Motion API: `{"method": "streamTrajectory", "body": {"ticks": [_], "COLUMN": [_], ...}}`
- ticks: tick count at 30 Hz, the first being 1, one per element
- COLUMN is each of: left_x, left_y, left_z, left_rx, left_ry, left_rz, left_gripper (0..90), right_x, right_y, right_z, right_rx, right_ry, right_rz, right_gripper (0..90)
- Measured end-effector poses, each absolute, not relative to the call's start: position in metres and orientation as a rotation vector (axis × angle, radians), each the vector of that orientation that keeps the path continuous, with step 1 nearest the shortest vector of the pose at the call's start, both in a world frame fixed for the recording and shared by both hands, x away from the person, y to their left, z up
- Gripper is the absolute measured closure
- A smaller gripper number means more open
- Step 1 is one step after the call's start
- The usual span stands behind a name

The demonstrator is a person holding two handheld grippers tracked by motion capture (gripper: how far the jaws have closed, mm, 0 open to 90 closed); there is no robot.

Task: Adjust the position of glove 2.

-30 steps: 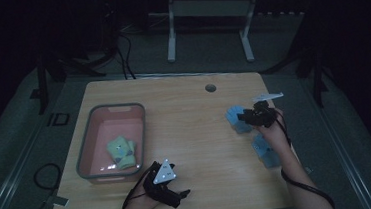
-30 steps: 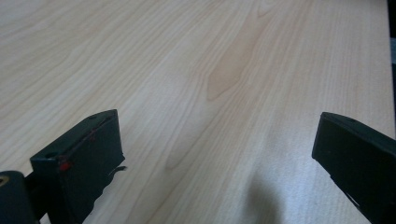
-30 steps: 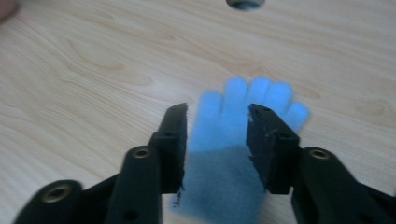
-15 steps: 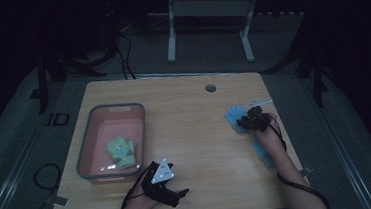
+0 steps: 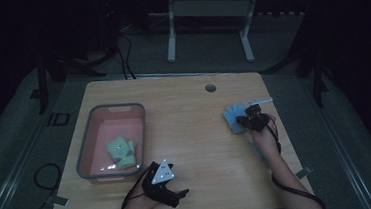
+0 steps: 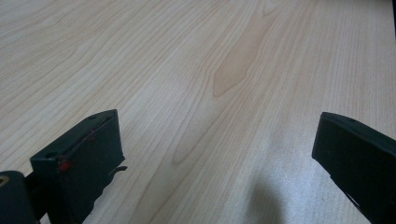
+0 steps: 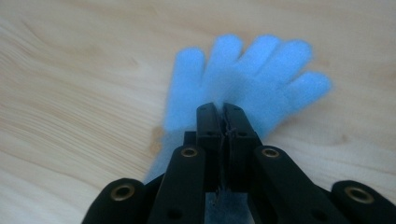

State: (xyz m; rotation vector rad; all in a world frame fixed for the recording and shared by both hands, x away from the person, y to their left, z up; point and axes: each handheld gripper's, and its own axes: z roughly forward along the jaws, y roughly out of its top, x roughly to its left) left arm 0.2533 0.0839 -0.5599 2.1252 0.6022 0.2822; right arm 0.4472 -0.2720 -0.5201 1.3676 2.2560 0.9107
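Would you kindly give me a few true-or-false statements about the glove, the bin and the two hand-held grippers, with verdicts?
1. The right hand-held gripper is shut on the blue glove. True; its jaws have just been closing on the glove.
2. The left hand-held gripper holds a glove. False: its jaws stand apart over bare table.
3. The green glove lies in the pink bin. True.
4. The blue glove lies in the bin. False: it lies on the table at the right.
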Motion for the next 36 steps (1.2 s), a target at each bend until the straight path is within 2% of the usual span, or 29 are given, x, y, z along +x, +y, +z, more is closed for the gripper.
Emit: {"method": "streamTrajectory", "body": {"ticks": [7, 15, 25, 31, 36], "left_x": [0.253, 0.253, 0.253, 0.252, 0.252], "left_y": [0.084, 0.085, 0.085, 0.085, 0.084], "left_z": [-0.561, -0.560, -0.560, -0.560, -0.560], "left_rx": [2.129, 2.123, 2.125, 2.119, 2.120], "left_ry": [0.603, 0.600, 0.595, 0.594, 0.592], "left_rz": [0.284, 0.284, 0.286, 0.284, 0.282], "left_gripper": [2.0, 2.0, 2.0, 2.0, 2.0], "right_x": [0.411, 0.378, 0.348, 0.336, 0.325], "right_y": [-0.239, -0.210, -0.175, -0.157, -0.157], "right_z": [-0.473, -0.453, -0.466, -0.494, -0.510], "right_rx": [1.310, 1.282, 1.289, 1.316, 1.359], "right_ry": [2.202, 2.194, 2.254, 2.310, 2.333], "right_rz": [1.023, 1.104, 1.154, 1.120, 1.108], "right_gripper": [86.9, 87.0, 87.1, 87.1, 87.0]}}
